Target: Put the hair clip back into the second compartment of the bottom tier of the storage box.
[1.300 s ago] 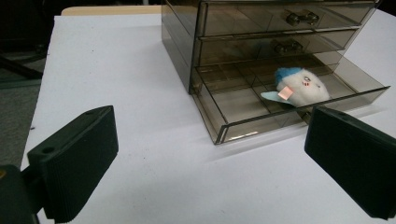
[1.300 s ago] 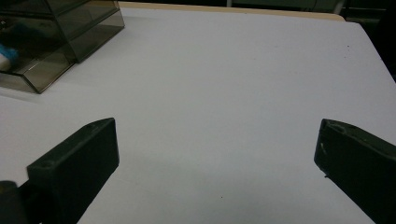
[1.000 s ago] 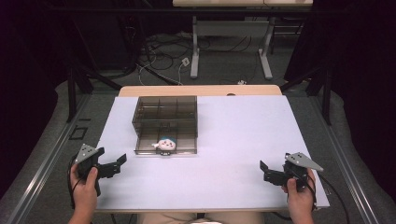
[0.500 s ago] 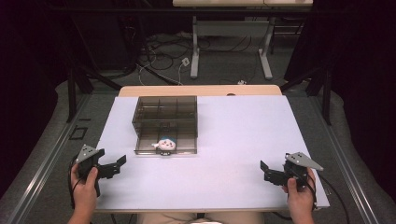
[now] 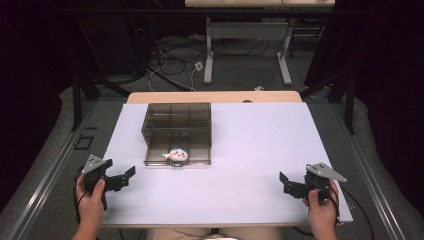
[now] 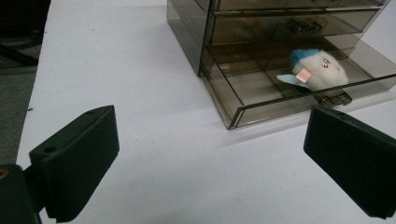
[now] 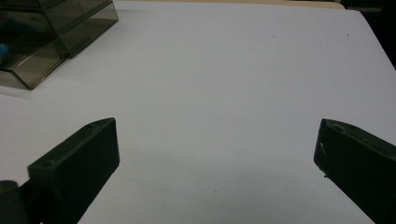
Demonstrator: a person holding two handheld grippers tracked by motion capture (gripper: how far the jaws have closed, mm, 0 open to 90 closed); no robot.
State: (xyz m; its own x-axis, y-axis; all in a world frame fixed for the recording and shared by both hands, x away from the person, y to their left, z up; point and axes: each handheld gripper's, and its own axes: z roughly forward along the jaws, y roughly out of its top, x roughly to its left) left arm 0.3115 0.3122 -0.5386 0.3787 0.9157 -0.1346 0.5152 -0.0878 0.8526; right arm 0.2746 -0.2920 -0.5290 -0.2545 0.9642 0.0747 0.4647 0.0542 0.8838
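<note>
A smoky clear drawer box [image 5: 176, 120] stands on the white table [image 5: 250, 145], left of centre. Its bottom drawer [image 6: 261, 93] is pulled out toward me, and a small white and blue plush toy [image 5: 177, 155] [image 6: 320, 70] lies inside near the front wall. My left gripper [image 5: 126, 178] [image 6: 210, 163] rests at the near left, open wide and empty, its jaws facing the drawer. At the near right my right gripper [image 5: 284, 183] [image 7: 215, 172] is also open and empty over bare table, with a corner of the box [image 7: 46, 32] far off to its left.
A wooden table edge [image 5: 215, 96] runs behind the white top. Beyond it are cables on the floor [image 5: 170, 55] and the legs of a desk [image 5: 210, 55]. A wide bare stretch of table lies between the two grippers and right of the box.
</note>
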